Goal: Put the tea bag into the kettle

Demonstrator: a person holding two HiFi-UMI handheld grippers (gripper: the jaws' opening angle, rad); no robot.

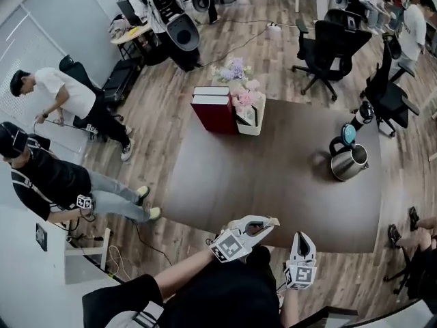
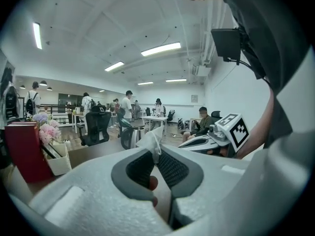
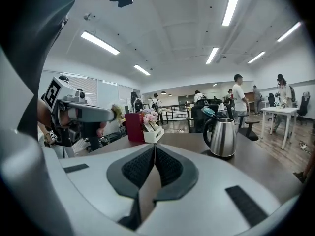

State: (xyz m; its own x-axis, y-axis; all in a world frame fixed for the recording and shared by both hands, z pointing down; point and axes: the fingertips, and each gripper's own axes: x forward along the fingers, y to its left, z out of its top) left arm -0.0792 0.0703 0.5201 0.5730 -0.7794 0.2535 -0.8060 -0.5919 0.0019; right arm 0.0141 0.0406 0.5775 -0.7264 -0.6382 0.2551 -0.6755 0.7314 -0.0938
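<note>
The steel kettle (image 1: 348, 161) stands on the right side of the brown table (image 1: 273, 183), its teal lid (image 1: 349, 134) tipped up. In the right gripper view the kettle (image 3: 222, 136) is ahead and to the right. My left gripper (image 1: 272, 223) hovers over the table's near edge, shut on a pale tea bag (image 2: 150, 142) that sticks up between its tips. The left gripper (image 2: 156, 150) points along the table. My right gripper (image 1: 303, 238) is beside it on the right, and its jaws (image 3: 154, 149) are shut with nothing between them. It sees the left gripper (image 3: 78, 113) to its left.
A dark red box (image 1: 214, 109) and a white holder with flowers (image 1: 247, 108) stand at the table's far edge. Black office chairs (image 1: 331, 46) are beyond the kettle. People (image 1: 68, 94) are on the floor to the left.
</note>
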